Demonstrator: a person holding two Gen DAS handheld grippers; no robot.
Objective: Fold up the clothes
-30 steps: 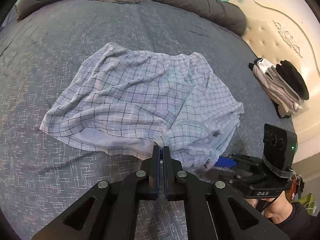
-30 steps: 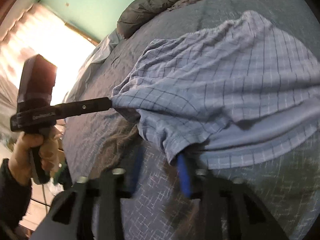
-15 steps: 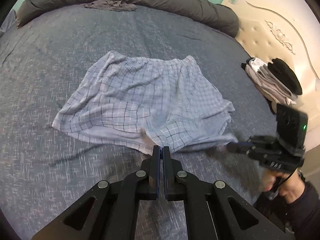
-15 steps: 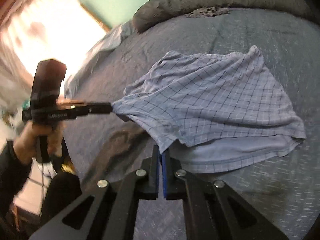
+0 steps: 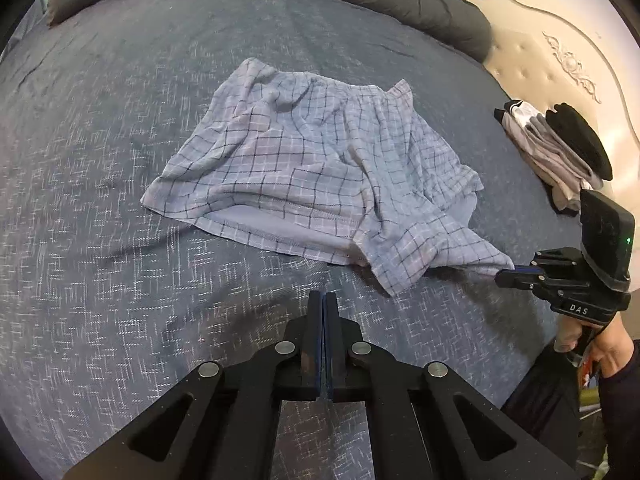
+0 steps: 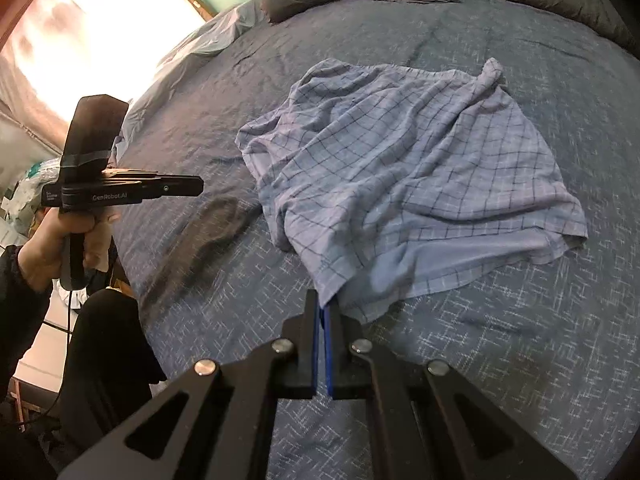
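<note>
A pair of checked blue shorts (image 5: 316,176) is spread, rumpled, on the dark patterned bed (image 5: 100,128). The right hand-held gripper (image 6: 323,312) is seen clamped on the near hem corner of the shorts, the cloth pinched between its blue pads. The left hand-held gripper (image 5: 323,300) is held with its fingers pressed together on nothing, just short of the hem. A stack of folded clothes (image 5: 560,148) is seen by the headboard (image 5: 560,52).
</note>
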